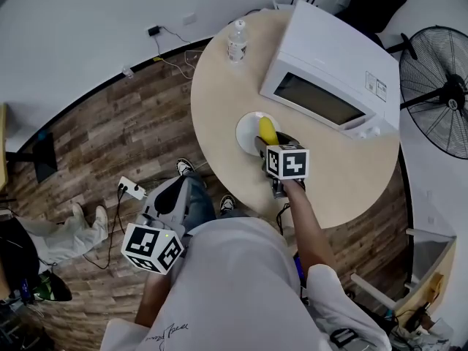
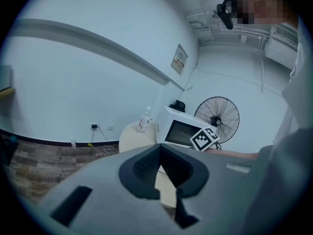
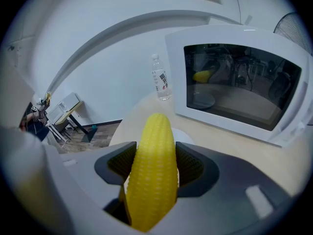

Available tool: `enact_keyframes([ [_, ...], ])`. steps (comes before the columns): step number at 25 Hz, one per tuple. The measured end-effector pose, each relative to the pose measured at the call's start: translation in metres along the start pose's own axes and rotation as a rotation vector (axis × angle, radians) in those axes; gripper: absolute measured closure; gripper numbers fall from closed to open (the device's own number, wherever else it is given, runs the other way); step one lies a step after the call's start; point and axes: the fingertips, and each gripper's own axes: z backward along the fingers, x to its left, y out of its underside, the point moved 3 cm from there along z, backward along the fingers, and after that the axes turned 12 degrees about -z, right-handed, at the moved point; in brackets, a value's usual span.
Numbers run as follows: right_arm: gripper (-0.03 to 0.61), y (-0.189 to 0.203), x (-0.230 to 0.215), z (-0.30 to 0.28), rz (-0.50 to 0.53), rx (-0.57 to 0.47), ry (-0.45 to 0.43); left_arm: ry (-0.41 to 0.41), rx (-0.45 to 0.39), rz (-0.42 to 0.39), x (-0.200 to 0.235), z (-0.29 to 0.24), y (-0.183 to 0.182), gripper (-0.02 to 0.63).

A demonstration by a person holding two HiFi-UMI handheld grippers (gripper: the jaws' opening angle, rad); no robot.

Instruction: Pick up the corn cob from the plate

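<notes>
Our right gripper (image 3: 155, 153) is closed on the corn cob (image 3: 154, 180). In the right gripper view the two dark pads press on both sides of the yellow cob, and its pointed end sticks out forward past the jaws. From the head view the cob is over the white plate (image 1: 247, 129), which lies near the middle of the round table (image 1: 219, 101), just in front of the microwave door. We cannot tell if the cob touches the plate or hangs a little above it.

The white microwave (image 1: 329, 72) stands at the far right part of the table, with its door shut. We see a yellow reflection of the cob in the glass. A clear bottle (image 1: 237, 41) stands upright close to the far left edge of the table.

Our left gripper (image 2: 160, 147) is held low beside the body, off the near edge of the table, above the wooden floor (image 1: 124, 137). Its jaws are together and nothing is between them. A black fan (image 1: 439, 90) stands to the right of the table.
</notes>
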Motion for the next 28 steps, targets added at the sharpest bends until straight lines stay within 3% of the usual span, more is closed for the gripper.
enact_keyframes([
  [28, 0.314, 0.012, 0.013, 0.051, 0.019, -0.059, -0.087, -0.051, -0.038, 0.028, -0.014, 0.009, 0.005, 0.615],
])
